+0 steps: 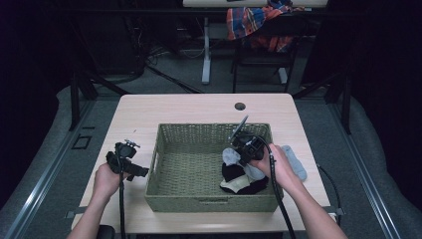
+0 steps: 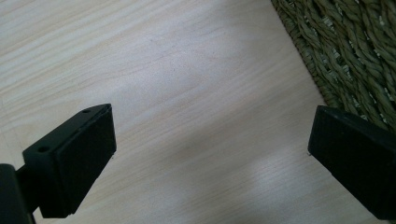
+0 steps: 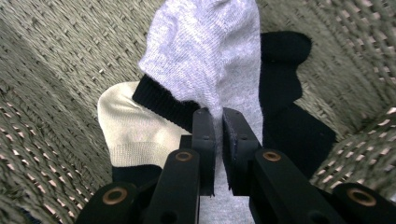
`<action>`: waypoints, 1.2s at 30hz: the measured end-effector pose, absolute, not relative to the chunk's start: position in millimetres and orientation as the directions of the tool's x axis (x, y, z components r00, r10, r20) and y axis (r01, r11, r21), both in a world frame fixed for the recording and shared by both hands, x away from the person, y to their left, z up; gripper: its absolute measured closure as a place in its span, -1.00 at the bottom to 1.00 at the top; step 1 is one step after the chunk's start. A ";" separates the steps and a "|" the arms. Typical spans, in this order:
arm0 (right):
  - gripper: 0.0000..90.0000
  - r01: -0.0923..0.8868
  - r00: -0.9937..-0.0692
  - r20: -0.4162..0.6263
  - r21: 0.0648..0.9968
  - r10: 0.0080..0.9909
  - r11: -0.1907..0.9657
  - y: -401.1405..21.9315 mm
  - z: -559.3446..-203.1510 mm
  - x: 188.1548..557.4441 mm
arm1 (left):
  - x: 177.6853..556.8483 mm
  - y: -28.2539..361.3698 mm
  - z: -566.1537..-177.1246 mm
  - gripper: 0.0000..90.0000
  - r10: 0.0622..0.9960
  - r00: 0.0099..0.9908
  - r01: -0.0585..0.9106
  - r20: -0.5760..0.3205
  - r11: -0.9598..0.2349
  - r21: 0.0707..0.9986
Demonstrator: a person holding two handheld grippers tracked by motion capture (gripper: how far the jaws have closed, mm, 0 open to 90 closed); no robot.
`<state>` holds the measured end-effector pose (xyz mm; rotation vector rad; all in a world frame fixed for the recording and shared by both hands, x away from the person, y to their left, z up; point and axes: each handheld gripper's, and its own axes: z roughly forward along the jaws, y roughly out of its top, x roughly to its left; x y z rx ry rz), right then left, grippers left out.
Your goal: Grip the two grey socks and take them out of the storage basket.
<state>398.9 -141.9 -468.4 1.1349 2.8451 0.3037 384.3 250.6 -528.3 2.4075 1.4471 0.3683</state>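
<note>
Right hand-held gripper (image 3: 218, 116), clamped on a fold of the grey sock (image 3: 210, 51) at lower right of the woven basket (image 1: 164, 149); left hand-held gripper (image 2: 210, 154) open over the table (image 2: 177, 70); the thin pinch may slip, or apparently drag the black sock (image 3: 285, 93) along.

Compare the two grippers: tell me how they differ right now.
The left gripper is open and holds nothing; the right gripper is shut on the grey sock. The left gripper is over bare table beside the basket; the right gripper is inside the basket. Both have black jaws.
</note>
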 end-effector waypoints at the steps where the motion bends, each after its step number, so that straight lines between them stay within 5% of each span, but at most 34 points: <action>1: 0.88 0.670 -0.729 0.008 0.207 0.684 0.712 -142.4 -465.9 398.9 | 384.3 250.6 -528.2 -0.98 0.887 0.457 0.808 0.061 -0.443 0.388; 36: 0.89 0.667 -0.704 -0.038 0.304 0.709 0.680 -149.0 -423.8 391.1 | 384.5 251.0 -528.0 -0.98 0.887 0.459 0.808 0.058 -0.443 0.388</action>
